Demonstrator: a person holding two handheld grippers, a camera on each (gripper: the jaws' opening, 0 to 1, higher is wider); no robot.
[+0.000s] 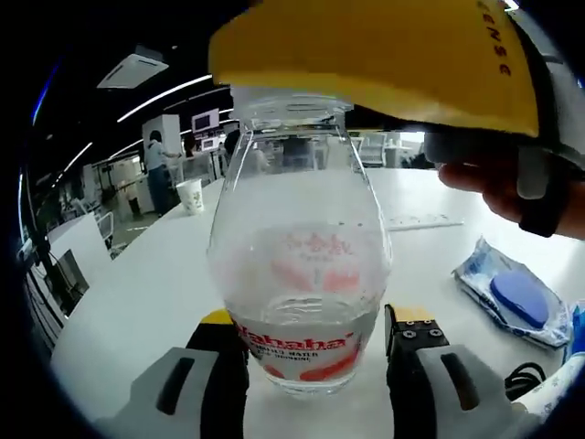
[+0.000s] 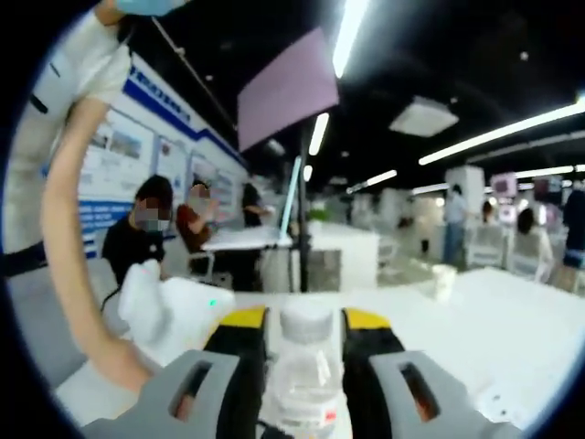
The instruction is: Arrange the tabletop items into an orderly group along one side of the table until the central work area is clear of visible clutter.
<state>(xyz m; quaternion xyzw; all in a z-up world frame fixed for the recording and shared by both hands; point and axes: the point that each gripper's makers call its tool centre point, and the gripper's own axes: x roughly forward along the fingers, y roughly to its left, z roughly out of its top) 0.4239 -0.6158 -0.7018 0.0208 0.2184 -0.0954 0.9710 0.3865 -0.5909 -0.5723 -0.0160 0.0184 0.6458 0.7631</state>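
The bottle (image 1: 297, 265) stands on the white surface (image 1: 137, 293), with the left gripper (image 1: 315, 352) at its base. The left jaws sit on either side of the bottle, just beside it; whether they press it cannot be told. In the right gripper view, the cap (image 2: 306, 325) is pinched between the jaws of the right gripper (image 2: 306, 343).

The step looks like a lift of the bottle toward one side. It should be kept upright and moved slowly, since water sits in the bottom. The squeeze should be gentle, because thin clear plastic can be dented.

Farther left and back, a paper cup (image 1: 190, 195) stands alone. The bottle is round, smooth and see-through, with a red and white label. To the right lies a soft, shiny blue pack (image 1: 512, 297), and a black cable (image 1: 526, 377) is curled near the edge.
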